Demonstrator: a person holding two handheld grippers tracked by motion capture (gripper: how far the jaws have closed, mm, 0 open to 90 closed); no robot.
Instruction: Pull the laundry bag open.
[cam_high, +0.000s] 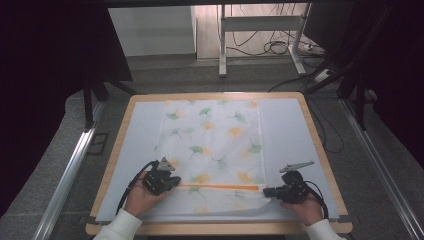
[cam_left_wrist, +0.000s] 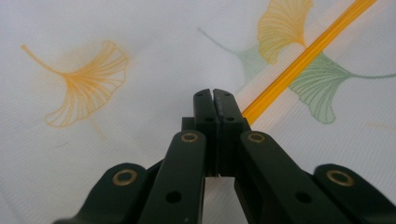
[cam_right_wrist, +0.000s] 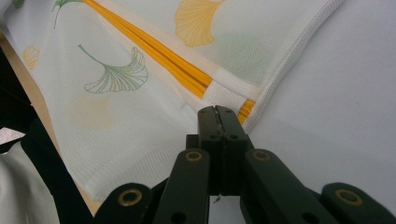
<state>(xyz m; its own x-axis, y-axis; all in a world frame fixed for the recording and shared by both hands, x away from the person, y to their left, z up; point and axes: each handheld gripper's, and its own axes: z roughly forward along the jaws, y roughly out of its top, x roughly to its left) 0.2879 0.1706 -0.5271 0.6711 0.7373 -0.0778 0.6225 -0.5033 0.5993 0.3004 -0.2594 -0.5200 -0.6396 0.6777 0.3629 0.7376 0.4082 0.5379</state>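
A white mesh bag (cam_high: 212, 145) printed with green and orange ginkgo leaves lies flat on the pale mat (cam_high: 287, 130). An orange zipper (cam_high: 220, 187) runs across its near part. My left gripper (cam_high: 176, 183) lies at the zipper's left end, jaws shut. In the left gripper view its closed tips (cam_left_wrist: 214, 93) rest over the mesh right beside the zipper (cam_left_wrist: 299, 60), with nothing visible between them. My right gripper (cam_high: 266, 191) sits at the zipper's right end, also shut. There its tips (cam_right_wrist: 216, 110) meet the white tab that ends the zipper (cam_right_wrist: 154, 46), at the bag's edge.
The mat covers a wooden table (cam_high: 316, 135) with rounded corners. Bare mat lies left and right of the bag. Beyond the table a white frame (cam_high: 222, 45) stands on the floor with cables (cam_high: 275, 47) around it. Metal rails (cam_high: 70, 170) run along both sides.
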